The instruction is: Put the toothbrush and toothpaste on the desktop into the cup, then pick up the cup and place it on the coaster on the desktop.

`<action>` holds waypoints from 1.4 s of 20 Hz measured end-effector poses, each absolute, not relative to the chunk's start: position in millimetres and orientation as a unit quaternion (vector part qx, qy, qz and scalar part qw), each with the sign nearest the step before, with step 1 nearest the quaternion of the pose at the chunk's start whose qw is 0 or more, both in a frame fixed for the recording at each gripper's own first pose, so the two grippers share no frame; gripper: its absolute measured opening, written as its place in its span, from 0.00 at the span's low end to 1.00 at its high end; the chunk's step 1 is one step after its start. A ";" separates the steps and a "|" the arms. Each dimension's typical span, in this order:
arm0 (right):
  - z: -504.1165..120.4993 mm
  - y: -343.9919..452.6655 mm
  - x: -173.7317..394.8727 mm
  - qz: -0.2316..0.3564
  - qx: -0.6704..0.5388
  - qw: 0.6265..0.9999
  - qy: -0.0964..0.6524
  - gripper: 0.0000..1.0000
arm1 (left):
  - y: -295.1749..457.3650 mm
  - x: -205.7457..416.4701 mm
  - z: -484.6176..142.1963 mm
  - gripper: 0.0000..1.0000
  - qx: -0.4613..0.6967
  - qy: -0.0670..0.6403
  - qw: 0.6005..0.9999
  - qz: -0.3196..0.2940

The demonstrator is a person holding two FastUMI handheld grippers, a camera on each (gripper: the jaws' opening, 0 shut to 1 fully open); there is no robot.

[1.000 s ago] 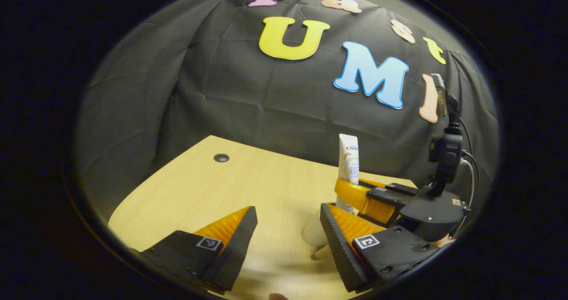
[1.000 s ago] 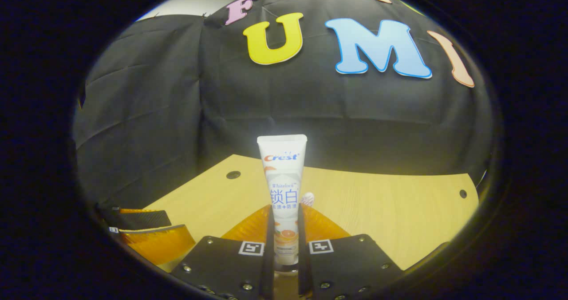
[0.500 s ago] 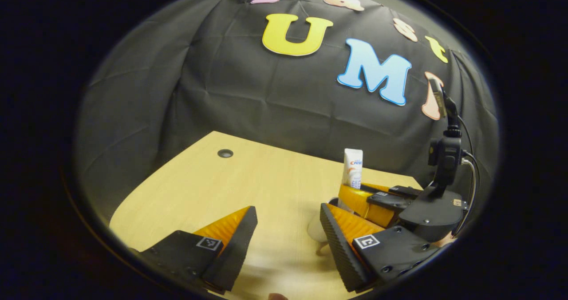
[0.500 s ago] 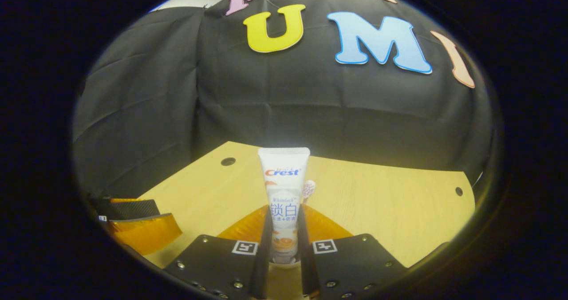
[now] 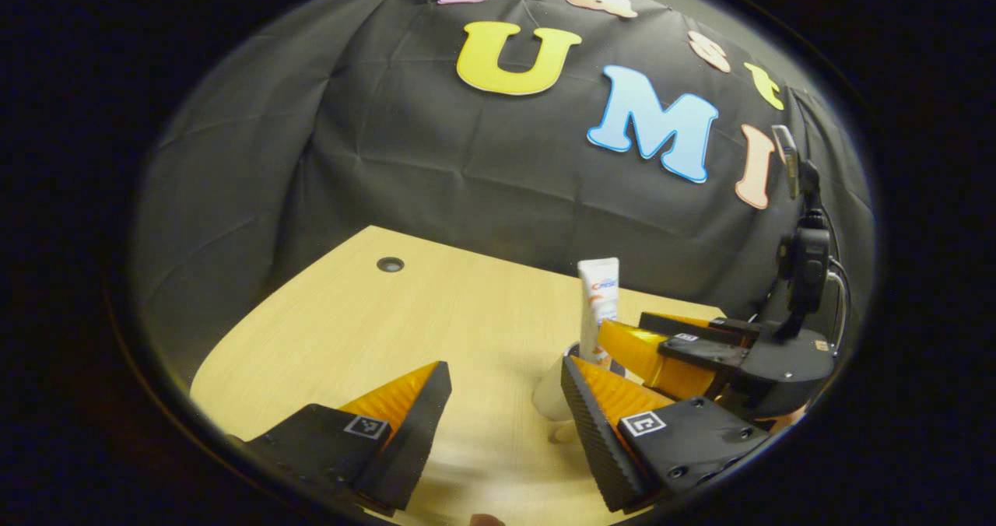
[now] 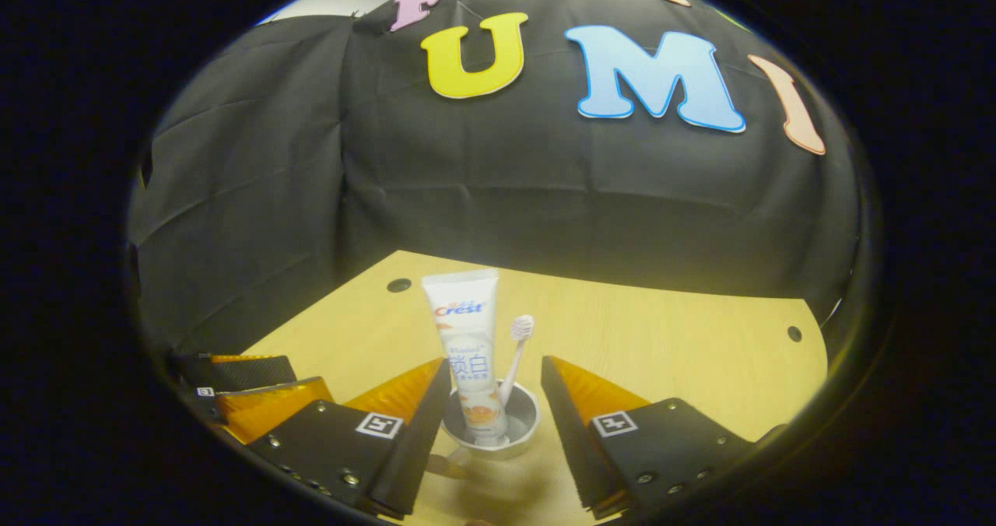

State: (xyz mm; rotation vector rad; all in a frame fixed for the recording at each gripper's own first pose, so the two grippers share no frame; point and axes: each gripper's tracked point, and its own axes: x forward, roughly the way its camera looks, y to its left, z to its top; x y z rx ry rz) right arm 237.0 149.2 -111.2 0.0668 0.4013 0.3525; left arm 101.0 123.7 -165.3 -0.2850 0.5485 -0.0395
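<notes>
A white toothpaste tube stands upright in the white cup, leaning a little left. A toothbrush stands beside it in the cup, head up. My right gripper is open, its fingers on either side of the cup and touching neither cup nor tube. In the left gripper view the tube rises from the cup, which is partly hidden behind one finger of my open left gripper. The right gripper sits just beyond the cup there.
The wooden desktop has a cable hole at the back left and a small hole at the right. The left gripper shows low on the left. Black cloth walls close the desk's far sides.
The right gripper lowered the toothpaste into the cup, then opened and let it go. The tube now stands free in the cup. The left gripper has hardly moved.
</notes>
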 end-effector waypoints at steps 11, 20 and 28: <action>-68.6 52.5 198.2 0.086 0.052 0.980 0.171 0.81 | 69.0 101.2 -171.3 0.93 -0.136 0.326 0.932 -0.087; -97.2 -7.5 153.0 0.019 0.037 0.975 0.217 0.81 | 20.1 114.4 -204.3 0.93 -0.119 0.421 0.890 -0.129; -105.8 -26.0 130.0 0.000 0.042 0.970 0.238 0.81 | 5.0 116.3 -250.6 0.93 -0.076 0.513 0.845 -0.132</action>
